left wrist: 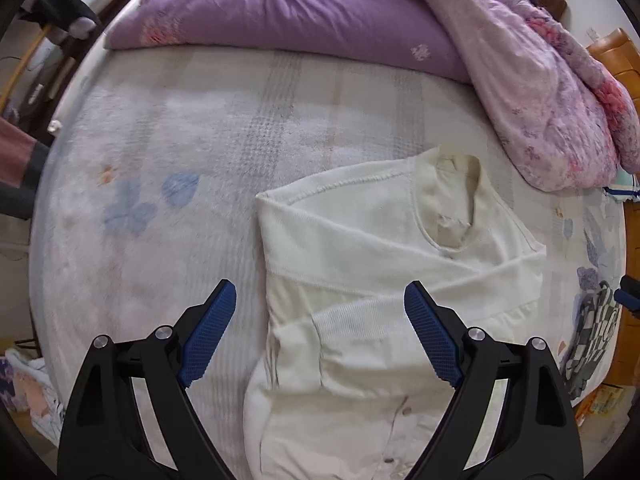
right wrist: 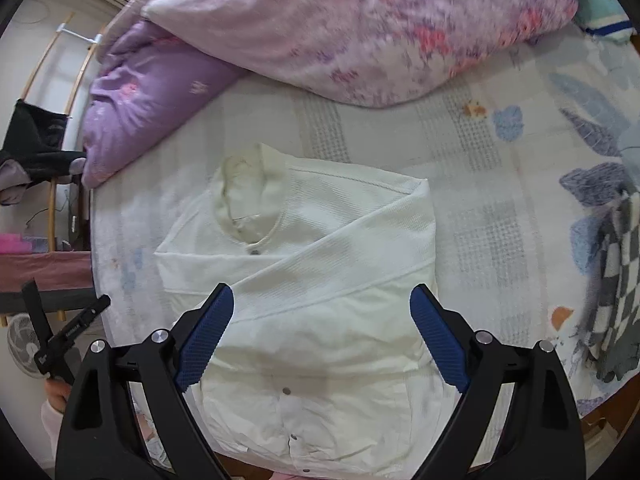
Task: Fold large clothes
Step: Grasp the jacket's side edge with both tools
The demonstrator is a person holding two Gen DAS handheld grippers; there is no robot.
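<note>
We hold the left gripper (left wrist: 320, 312) and right gripper (right wrist: 322, 314) above the near part of the white shirt (left wrist: 380, 264), both spread wide with nothing between the pads. The shirt lies on the bed (left wrist: 180, 120), sleeves crossed over its chest, collar toward the far purple quilt (left wrist: 280, 4).
</note>
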